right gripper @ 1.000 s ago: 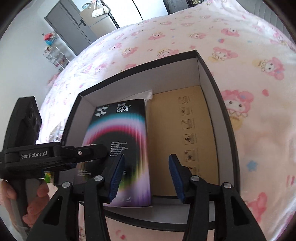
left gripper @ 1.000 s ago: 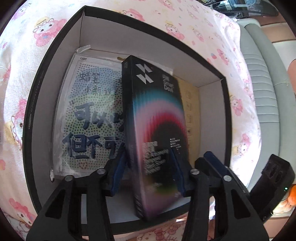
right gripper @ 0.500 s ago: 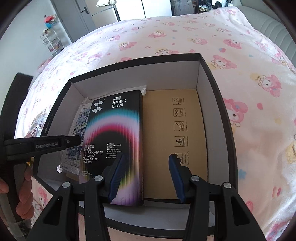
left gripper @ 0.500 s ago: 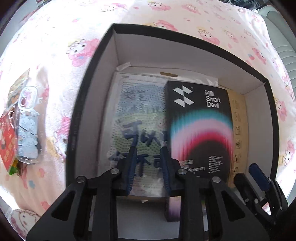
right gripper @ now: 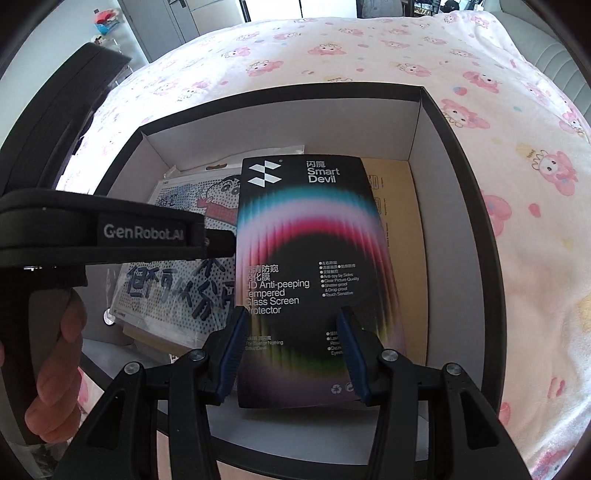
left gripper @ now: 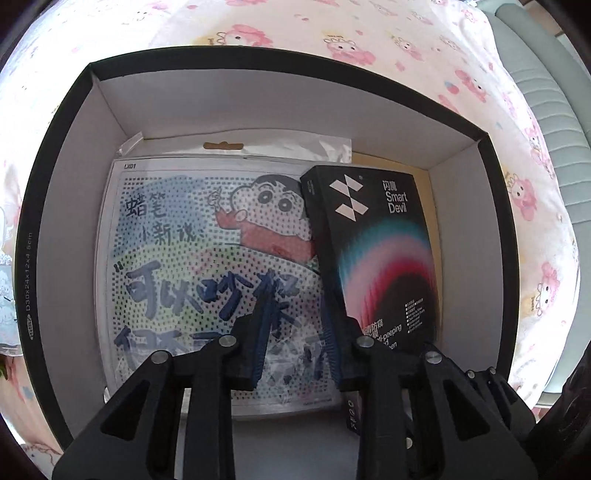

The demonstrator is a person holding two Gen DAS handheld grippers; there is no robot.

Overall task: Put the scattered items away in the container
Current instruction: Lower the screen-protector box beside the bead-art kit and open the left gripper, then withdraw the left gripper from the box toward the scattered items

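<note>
A black open box (left gripper: 258, 55) with white inner walls sits on the pink-print bedspread; it also shows in the right wrist view (right gripper: 469, 155). Inside lie a bagged cartoon sheet (left gripper: 192, 258) (right gripper: 177, 291), a brown card (right gripper: 402, 229) and a black Smart Devil screen-protector box (left gripper: 384, 251) (right gripper: 306, 258), which rests flat on them. My left gripper (left gripper: 293, 339) is open and empty above the cartoon sheet, left of the black box. My right gripper (right gripper: 291, 350) is open, its fingers on either side of the black box's near end; I cannot tell whether they touch it.
The bedspread (right gripper: 369, 48) surrounds the box. A grey padded headboard (left gripper: 546, 129) runs along the right. Packaged items (left gripper: 5, 295) lie on the bed left of the box. Grey cabinets (right gripper: 166, 22) stand at the far end of the room.
My left gripper let go of the Smart Devil box, which now lies flat in the container, and moved left over the cartoon sheet. My right gripper moved in over the box's near end.
</note>
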